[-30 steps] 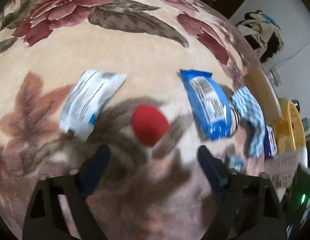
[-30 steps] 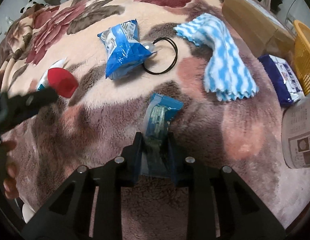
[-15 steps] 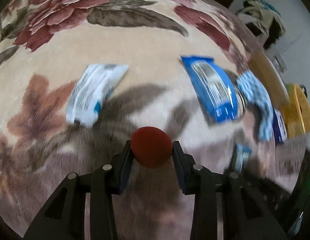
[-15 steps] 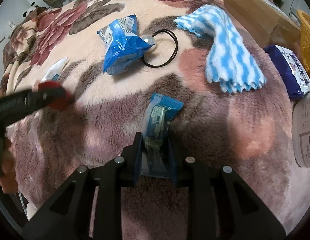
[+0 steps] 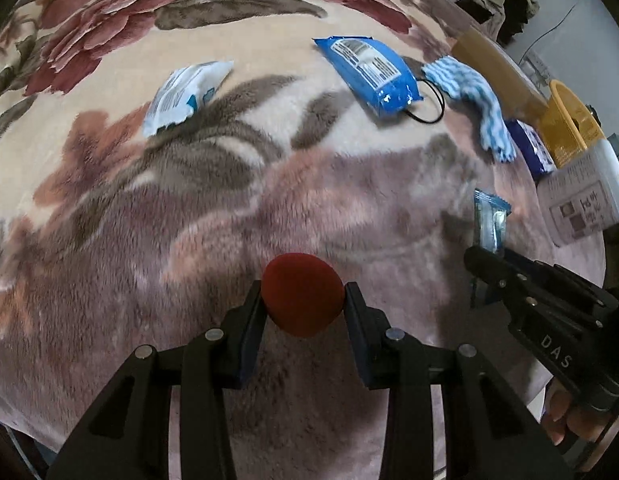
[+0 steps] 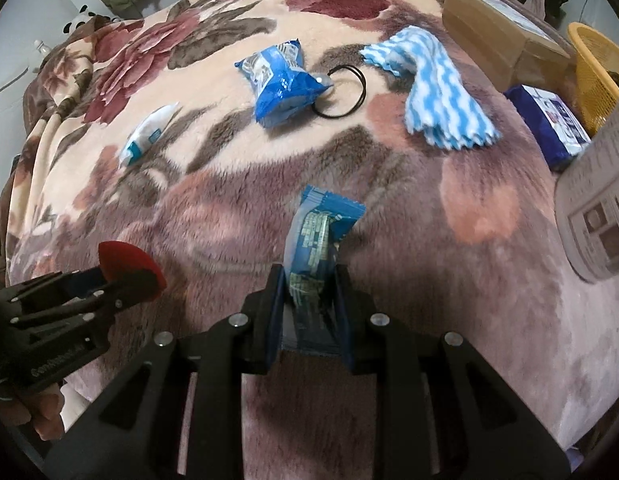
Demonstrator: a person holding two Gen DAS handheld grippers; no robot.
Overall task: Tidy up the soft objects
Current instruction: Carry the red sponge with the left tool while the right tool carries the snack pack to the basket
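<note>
My left gripper [image 5: 303, 294] is shut on a round red sponge [image 5: 302, 294] and holds it above the floral blanket. It also shows at the left of the right wrist view [image 6: 127, 270]. My right gripper [image 6: 309, 280] is shut on a small blue snack packet [image 6: 315, 236], which stands up between the fingers; the same packet shows in the left wrist view [image 5: 489, 220]. On the blanket lie a blue snack bag [image 6: 279, 80], a white and blue packet [image 6: 147, 134] and a blue-striped cloth [image 6: 441, 92].
A black hair tie [image 6: 343, 94] lies by the blue bag. A dark blue pack [image 6: 549, 122], a cardboard box [image 6: 493, 36], a yellow basket [image 6: 599, 80] and a white printed container [image 6: 601, 220] stand along the right edge.
My left gripper closed on the red sponge and lifted it back toward me. My right gripper kept its hold on the small blue packet and drew back slightly.
</note>
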